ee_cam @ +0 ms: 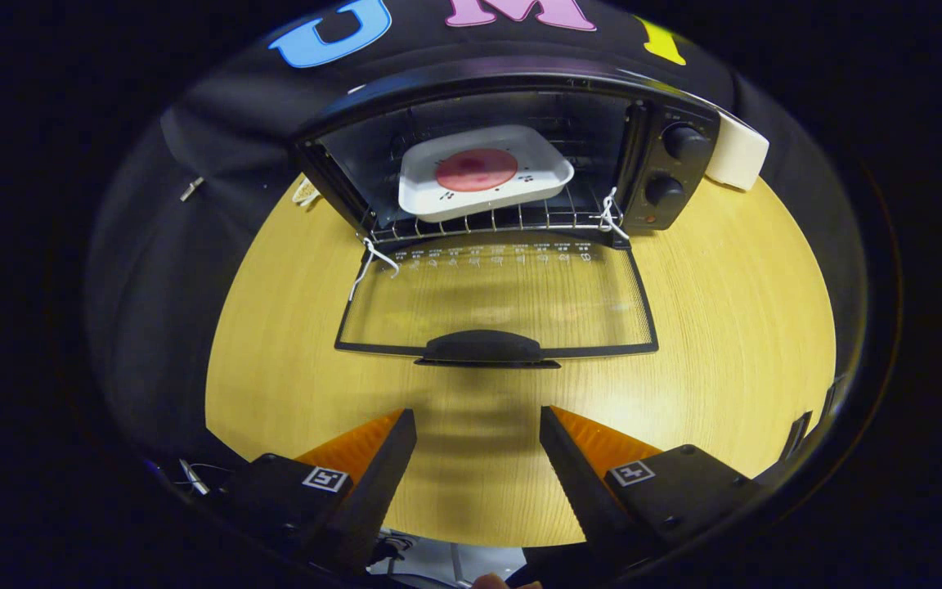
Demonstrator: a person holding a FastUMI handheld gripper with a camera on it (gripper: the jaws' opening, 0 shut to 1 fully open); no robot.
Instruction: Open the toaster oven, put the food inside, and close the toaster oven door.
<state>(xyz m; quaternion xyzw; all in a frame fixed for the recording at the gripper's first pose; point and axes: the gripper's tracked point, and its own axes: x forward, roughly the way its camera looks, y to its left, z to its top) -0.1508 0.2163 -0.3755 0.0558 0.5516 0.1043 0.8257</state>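
A black toaster oven [667,176] stands at the far side of the wooden table [733,327], beyond my fingers. Its glass door [495,307] lies folded down flat toward me, with the black handle [483,348] at its near edge. Inside, on the wire rack [520,219], rests a white square tray [483,172] carrying a round reddish piece of food [476,169]. My gripper [477,421] hovers open above the table, a short way before the door handle, with nothing between the fingers.
Two knobs [684,141] sit on the oven's right panel. A white box [737,151] stands behind the oven's right side. White strings [373,262] hang at both door hinges. Bare tabletop stretches to either side of the door.
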